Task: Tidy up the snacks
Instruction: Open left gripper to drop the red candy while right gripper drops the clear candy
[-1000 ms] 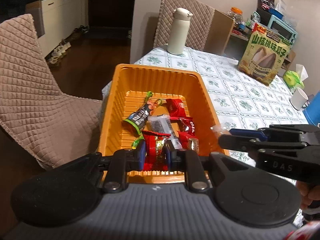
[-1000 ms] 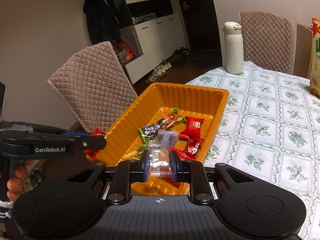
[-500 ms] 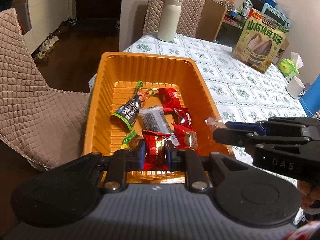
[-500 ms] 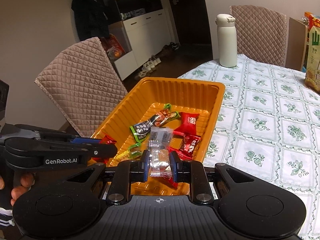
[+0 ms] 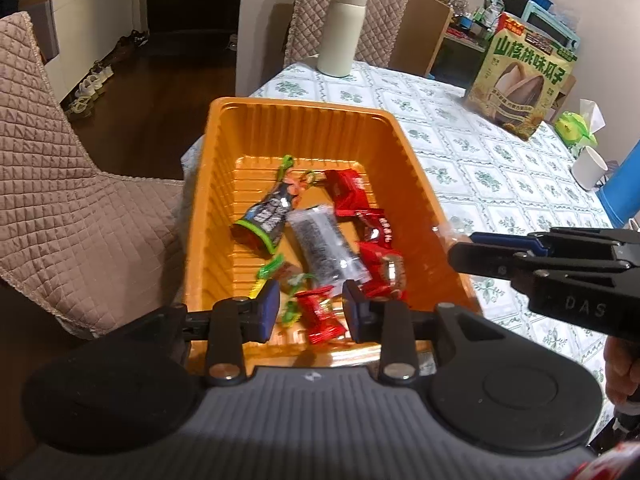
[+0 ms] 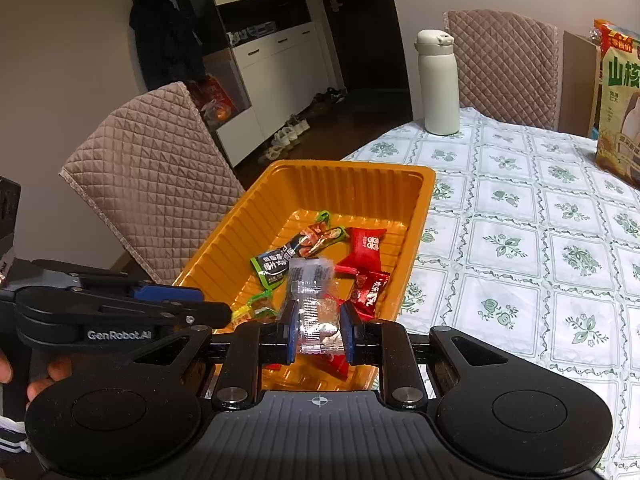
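While both tools hover over the near end of the orange tray (image 5: 404, 148) on the table (image 5: 480, 168), we note the left tool (image 5: 310, 310) spread apart, a red candy (image 5: 320, 314) loose between its fingers; the right tool (image 6: 319, 334) clamps a clear-wrapped snack (image 6: 318, 320).

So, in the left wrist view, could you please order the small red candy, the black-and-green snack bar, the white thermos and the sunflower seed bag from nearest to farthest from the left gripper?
1. small red candy: between the open fingers of the left gripper.
2. black-and-green snack bar: mid-tray, left.
3. white thermos and sunflower seed bag: both far across the table, too close to call.
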